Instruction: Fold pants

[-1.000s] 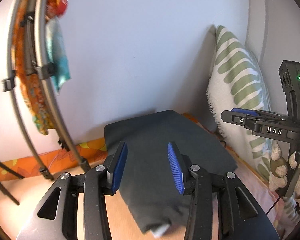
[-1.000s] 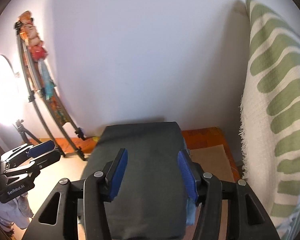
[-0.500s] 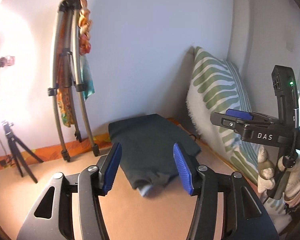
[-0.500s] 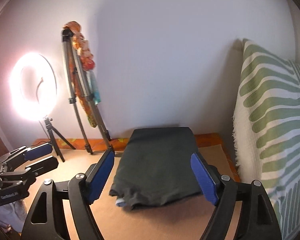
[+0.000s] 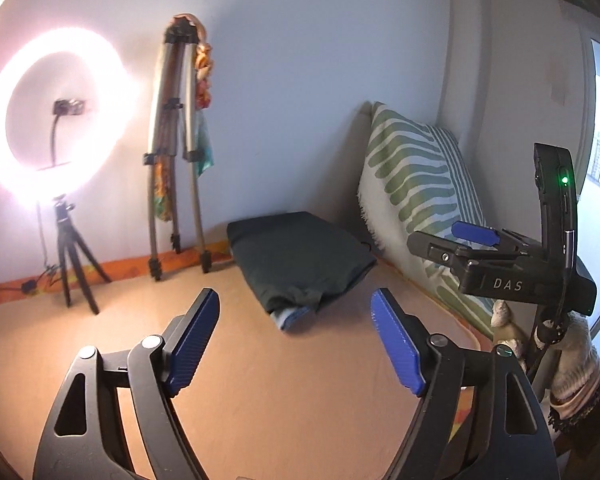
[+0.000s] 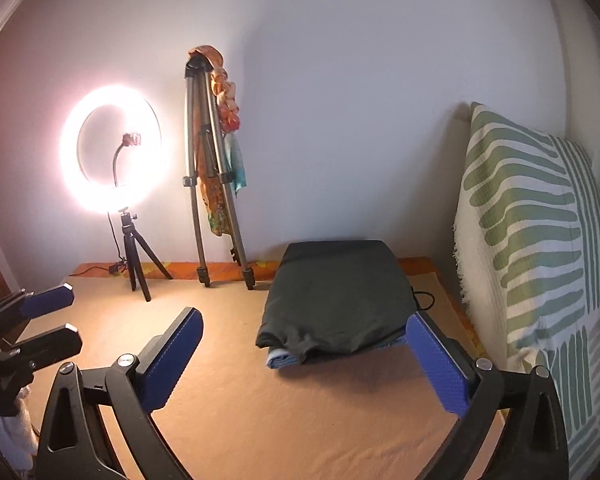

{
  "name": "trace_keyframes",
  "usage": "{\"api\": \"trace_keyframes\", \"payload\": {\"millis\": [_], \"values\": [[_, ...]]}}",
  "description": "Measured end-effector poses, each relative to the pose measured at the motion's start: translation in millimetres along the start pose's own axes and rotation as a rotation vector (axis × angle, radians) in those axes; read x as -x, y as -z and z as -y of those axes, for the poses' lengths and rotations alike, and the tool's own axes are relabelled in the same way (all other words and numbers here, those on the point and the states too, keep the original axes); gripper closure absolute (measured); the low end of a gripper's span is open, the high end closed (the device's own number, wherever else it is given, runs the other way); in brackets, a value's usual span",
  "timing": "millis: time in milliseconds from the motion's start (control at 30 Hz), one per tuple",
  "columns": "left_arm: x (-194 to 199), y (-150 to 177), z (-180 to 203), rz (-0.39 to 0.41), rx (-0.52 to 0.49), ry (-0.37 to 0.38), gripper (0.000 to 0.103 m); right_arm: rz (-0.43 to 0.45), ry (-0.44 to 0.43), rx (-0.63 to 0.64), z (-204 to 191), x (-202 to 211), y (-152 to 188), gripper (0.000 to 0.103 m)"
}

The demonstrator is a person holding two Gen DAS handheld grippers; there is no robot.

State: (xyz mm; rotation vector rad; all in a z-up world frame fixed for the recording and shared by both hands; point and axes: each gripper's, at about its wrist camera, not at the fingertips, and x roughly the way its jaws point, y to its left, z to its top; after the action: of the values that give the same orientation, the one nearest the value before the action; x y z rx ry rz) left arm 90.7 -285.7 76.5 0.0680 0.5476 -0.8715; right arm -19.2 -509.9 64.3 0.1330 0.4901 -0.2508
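1. Both grippers have pulled back from the pants (image 6: 336, 300), which a second ago lay right between their fingers.
2. Left gripper (image 5: 296, 340): fingers wide and opening, nothing between them.
3. Right gripper (image 6: 304, 360): fingers spread widest, opening, empty.
4. Folded dark pants lie on the tan surface (image 6: 260, 420) beside the striped pillow (image 6: 532, 220), near the wall.

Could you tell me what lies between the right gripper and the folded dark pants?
Only bare tan surface lies between the empty, opening right gripper and folded pants, per the right wrist view.
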Motion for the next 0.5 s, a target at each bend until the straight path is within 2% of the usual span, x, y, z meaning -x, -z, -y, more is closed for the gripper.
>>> {"api": "trace_keyframes", "payload": {"millis": [267, 500], "values": [[13.4, 29.2, -14.3, -0.004, 0.042, -0.038, 0.022, 0.013, 0.015, -0.012, -15.8, 15.2, 27.0, 0.0], [7.2, 51.6, -19.8, -0.01, 0.053, -0.077, 0.022, 0.01, 0.03, -0.031, -23.8, 6.9, 51.1, 0.0]]}}
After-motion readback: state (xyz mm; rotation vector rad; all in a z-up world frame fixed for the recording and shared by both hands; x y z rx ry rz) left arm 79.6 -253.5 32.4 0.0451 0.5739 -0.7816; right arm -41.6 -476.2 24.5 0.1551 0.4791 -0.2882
